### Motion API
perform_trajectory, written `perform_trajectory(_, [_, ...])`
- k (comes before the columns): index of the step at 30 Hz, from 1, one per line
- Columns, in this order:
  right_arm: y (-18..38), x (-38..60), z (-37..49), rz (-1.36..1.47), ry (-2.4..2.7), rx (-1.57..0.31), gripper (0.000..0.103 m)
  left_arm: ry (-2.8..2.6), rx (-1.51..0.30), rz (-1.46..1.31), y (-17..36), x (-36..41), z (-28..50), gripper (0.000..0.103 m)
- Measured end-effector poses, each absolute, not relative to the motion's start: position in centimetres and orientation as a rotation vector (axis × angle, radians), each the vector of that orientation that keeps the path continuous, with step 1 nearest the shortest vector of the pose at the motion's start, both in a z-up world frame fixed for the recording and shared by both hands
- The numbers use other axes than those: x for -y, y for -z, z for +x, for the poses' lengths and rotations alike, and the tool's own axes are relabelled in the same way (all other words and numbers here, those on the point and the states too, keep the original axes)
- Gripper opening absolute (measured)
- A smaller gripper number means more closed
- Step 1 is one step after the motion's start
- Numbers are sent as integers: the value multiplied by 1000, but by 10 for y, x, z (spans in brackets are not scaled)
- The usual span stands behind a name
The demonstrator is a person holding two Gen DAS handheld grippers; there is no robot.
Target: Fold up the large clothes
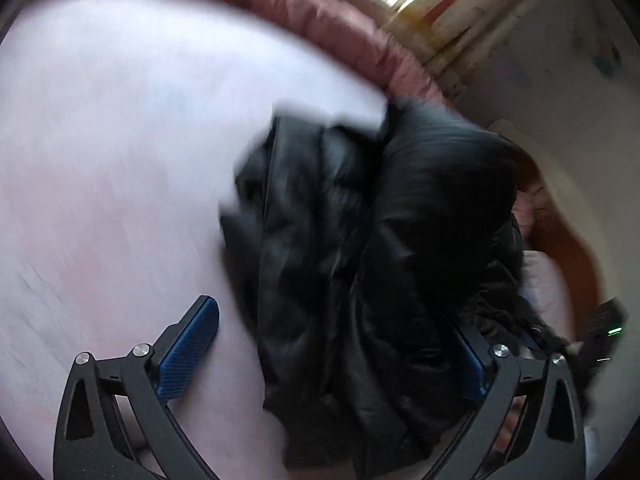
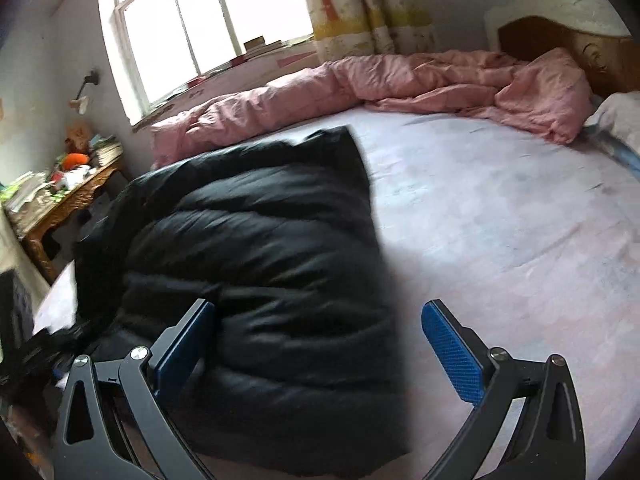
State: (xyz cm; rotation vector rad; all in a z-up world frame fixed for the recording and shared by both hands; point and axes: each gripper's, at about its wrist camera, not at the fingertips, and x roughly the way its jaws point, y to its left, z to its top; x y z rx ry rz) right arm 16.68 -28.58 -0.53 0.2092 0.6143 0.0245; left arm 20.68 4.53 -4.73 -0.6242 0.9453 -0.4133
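Both my claws are hanging wide open, gripping nothing: the black puffer jacket (image 2: 256, 256) is lying lengthwise away from me on the bed (image 2: 500, 220), bunched between my left claw (image 1: 340, 344) fingers, leftward under my right claw (image 2: 320, 344).

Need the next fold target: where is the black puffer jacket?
In the right wrist view, the black puffer jacket lies left on the bed sheet, before the pink quilt.

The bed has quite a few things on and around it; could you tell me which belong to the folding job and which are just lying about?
Part of the job:
- black puffer jacket
- left gripper, open
- right gripper, open
- bed sheet, the folding surface

Just lying about:
- pink duvet
- pillow
- cluttered side table
- curtain
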Motion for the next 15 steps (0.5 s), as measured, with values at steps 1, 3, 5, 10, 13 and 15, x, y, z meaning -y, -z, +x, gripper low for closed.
perform_trajectory(1, [3, 288, 169, 188, -18, -615, 103, 436, -962, -668, 49, -49, 208, 102])
perform_trajectory(3, [2, 294, 174, 197, -53, -631, 103, 466, -990, -690, 49, -52, 209, 102])
perform_trajectory(5, [8, 300, 182, 253, -128, -691, 103, 472, -1007, -689, 50, -51, 210, 102])
perform_trajectory(10, [41, 314, 207, 440, -309, -861, 103, 447, -1035, -619, 48, -34, 216, 103])
perform_trajectory(13, [56, 321, 216, 552, -353, -904, 103, 437, -1017, -573, 45, -22, 215, 85])
perform_trajectory(15, [53, 314, 214, 514, -366, -889, 93, 515, -995, -622, 46, -17, 214, 50])
